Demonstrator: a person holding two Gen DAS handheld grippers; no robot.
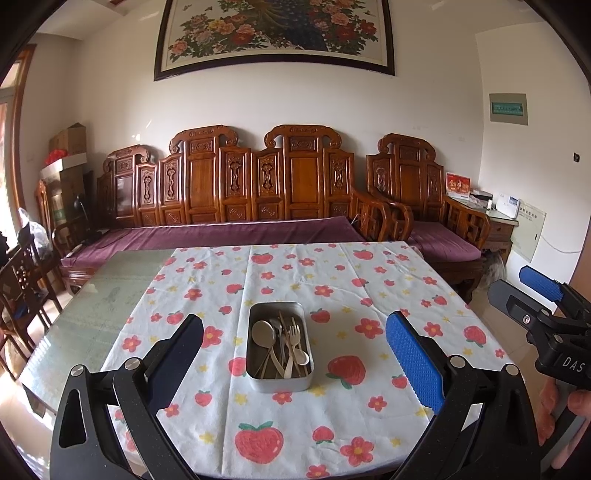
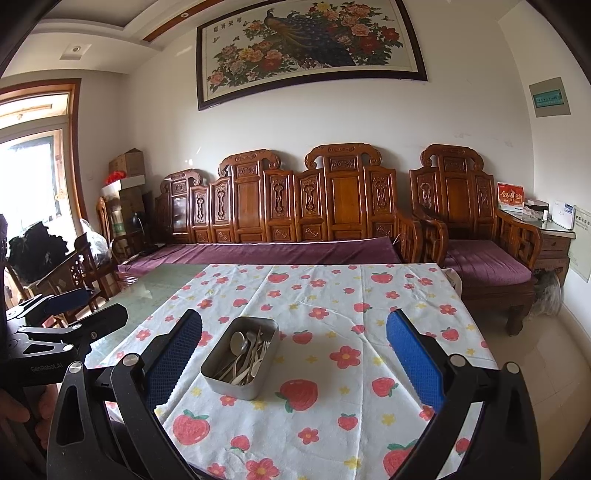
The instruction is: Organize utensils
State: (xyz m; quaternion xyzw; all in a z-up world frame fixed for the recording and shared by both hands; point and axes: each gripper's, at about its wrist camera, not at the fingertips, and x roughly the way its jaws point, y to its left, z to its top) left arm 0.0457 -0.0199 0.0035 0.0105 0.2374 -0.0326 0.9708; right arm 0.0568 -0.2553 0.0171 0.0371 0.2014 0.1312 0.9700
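With both the left gripper (image 1: 294, 343) and right gripper (image 2: 294, 341) spread wide and empty, the rectangular metal tin (image 1: 279, 346) of tangled spoons and forks (image 1: 282, 347), mid-frame on the strawberry-print tablecloth (image 1: 369, 295), risks sliding if one utensil snags.

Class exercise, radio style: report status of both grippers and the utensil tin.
Left gripper open, empty. Right gripper open, empty. Metal tin holds spoons and forks, untouched. Nothing in the way.

We see a metal tray (image 1: 280, 380) on the tablecloth (image 1: 332, 280), which covers the right part of the table (image 1: 110, 295). Spoons (image 1: 263, 332) and forks (image 1: 295, 332) lie in the tray. Behind the table stands a long bench (image 1: 221, 192), with an armchair (image 1: 424, 192) to its right. A painting (image 1: 277, 33) hangs above the bench.
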